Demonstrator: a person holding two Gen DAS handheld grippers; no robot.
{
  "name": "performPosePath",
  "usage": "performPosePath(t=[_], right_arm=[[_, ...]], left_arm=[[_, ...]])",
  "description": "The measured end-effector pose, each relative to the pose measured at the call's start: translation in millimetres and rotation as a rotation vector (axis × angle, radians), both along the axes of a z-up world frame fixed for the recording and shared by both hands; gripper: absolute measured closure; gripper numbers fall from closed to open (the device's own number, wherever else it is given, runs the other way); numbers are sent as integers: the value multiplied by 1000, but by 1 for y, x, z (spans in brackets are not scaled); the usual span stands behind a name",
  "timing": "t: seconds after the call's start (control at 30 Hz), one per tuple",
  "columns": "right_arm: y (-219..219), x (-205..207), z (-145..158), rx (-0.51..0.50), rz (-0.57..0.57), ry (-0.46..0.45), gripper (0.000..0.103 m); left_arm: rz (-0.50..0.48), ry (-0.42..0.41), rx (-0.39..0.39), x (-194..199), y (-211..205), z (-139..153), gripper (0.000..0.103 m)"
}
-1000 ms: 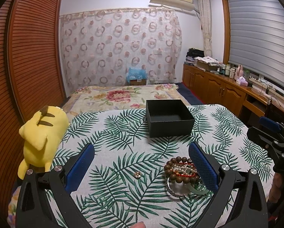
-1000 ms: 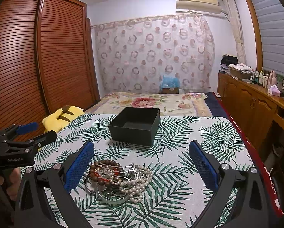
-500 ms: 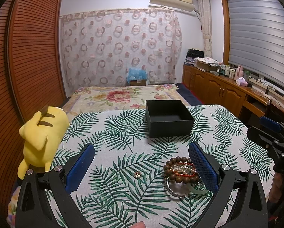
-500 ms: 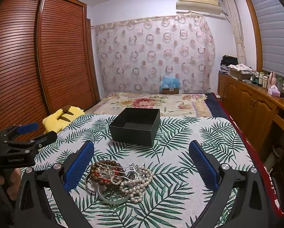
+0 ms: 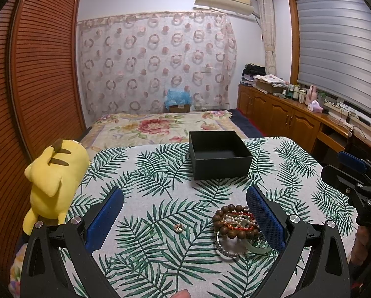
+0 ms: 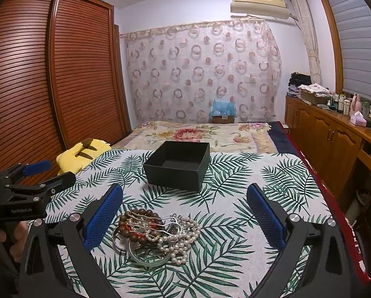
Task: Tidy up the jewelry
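Grippers [image 5: 184, 213] [image 6: 184, 213] gape — round wooden beads [image 6: 135, 226], pearls [image 6: 183, 238], square box [image 6: 178, 165].

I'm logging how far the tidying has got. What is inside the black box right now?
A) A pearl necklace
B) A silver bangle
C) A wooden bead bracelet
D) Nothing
D: the black box shows only its bare dark floor, while the tangled jewelry pile lies on the leaf-print cloth in front of it.
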State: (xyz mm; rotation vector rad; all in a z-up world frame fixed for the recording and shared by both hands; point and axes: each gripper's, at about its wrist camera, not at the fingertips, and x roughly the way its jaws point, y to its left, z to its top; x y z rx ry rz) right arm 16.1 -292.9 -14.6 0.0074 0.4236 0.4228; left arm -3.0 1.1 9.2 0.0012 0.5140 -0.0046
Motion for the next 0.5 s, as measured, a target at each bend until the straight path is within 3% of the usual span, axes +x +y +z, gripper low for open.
performPosePath(t=[0.5], right_arm=[[3,0,2,-2,10,8,2]], left_arm=[[-1,5,-1,0,0,0,7]])
